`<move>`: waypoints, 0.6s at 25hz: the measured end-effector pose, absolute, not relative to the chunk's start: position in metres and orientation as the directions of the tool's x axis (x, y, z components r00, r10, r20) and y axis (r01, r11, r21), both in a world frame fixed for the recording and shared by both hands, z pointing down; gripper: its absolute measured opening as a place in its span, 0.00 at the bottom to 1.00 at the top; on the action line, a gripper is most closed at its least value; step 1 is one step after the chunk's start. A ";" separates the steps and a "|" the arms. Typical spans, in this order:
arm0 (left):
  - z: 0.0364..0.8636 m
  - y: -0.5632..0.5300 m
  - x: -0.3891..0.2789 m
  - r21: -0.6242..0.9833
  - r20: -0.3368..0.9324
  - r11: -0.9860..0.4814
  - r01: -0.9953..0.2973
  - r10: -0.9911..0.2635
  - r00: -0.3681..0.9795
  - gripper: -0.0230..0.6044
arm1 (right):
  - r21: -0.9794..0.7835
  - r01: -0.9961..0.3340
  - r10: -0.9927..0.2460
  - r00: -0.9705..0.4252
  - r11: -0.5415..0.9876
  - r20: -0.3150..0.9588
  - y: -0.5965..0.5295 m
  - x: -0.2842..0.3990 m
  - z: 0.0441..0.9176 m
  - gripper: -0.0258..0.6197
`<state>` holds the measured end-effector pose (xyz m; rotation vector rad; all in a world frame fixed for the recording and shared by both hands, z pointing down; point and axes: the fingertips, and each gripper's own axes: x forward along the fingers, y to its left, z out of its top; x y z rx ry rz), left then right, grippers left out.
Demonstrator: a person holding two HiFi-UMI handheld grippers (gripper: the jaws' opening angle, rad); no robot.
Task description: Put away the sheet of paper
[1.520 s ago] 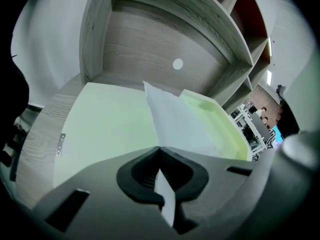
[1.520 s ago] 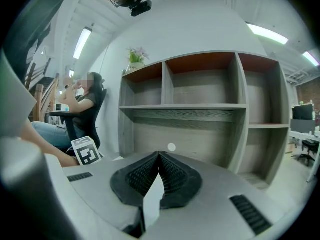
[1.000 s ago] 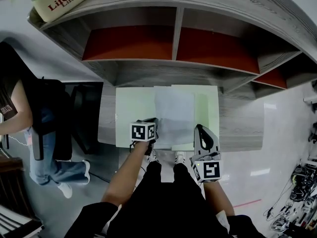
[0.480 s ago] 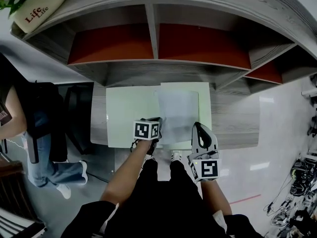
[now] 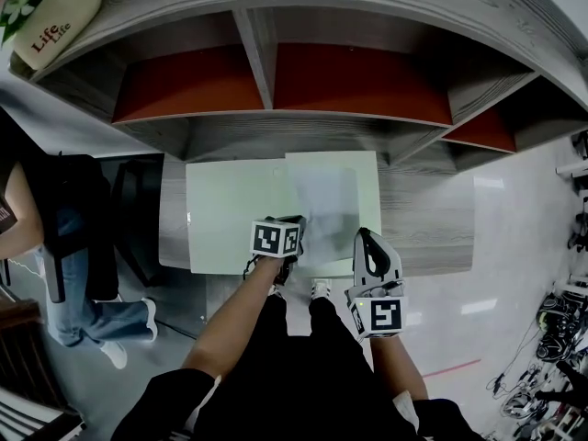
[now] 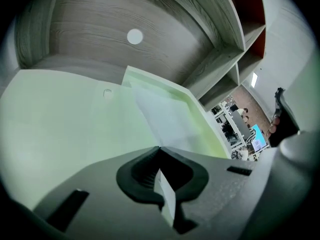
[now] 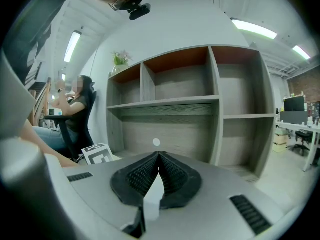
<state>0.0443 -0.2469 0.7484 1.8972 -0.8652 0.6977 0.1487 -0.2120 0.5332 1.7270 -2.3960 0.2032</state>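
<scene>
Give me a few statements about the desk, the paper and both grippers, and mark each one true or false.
1. The sheet of paper lies on the green mat. True.
2. The left gripper is clamped on the paper. False: its jaws are shut on nothing, and the paper lies ahead of them.
3. The right gripper has its jaws wide apart. False: they are shut and empty, facing the shelf unit.
4. A pot with a plant stands on top of the shelf unit. True.
</scene>
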 end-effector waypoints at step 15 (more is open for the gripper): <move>0.702 -0.255 0.011 0.446 0.679 -0.370 -0.815 -0.454 0.577 0.47 | 0.007 -0.933 -0.915 -0.351 0.360 0.200 -0.207 0.135 0.522 0.07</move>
